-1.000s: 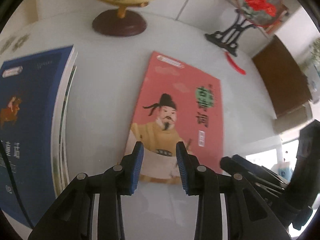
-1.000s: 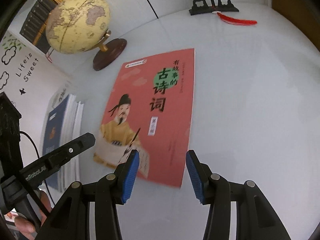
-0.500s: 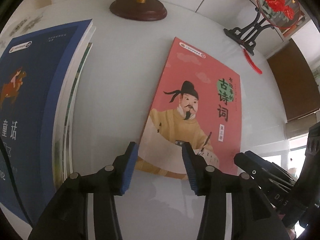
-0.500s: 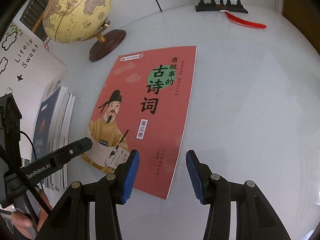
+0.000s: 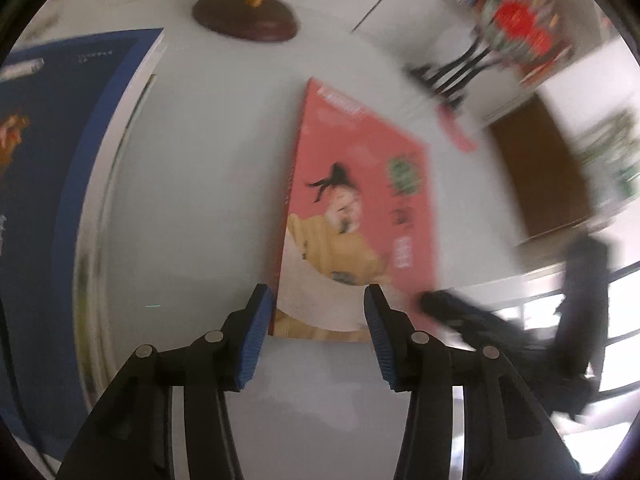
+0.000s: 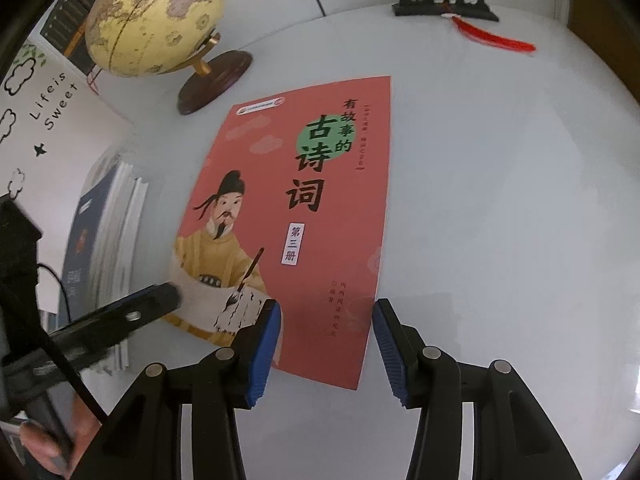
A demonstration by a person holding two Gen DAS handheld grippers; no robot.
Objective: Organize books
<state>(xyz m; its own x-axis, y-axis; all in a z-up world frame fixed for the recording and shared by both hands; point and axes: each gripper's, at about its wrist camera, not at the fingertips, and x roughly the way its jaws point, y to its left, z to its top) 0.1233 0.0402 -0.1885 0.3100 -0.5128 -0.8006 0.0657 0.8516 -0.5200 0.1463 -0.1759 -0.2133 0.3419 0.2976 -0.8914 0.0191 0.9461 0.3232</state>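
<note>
Home study or reading corner. White tabletop [image 6: 500,200] with globe [image 6: 156,16], stacked books [image 6: 108,236], bookshelf [image 6: 76,12] behind. "Life is Sweet" wall sticker [image 6: 52,100].

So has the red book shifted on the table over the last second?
No. In the right wrist view the red book keeps its far left corner as close to the globe's base, and its right edge still points toward the black stand.

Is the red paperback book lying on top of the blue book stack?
No, the red paperback book lies flat on the white table, apart from the blue book stack.
</note>
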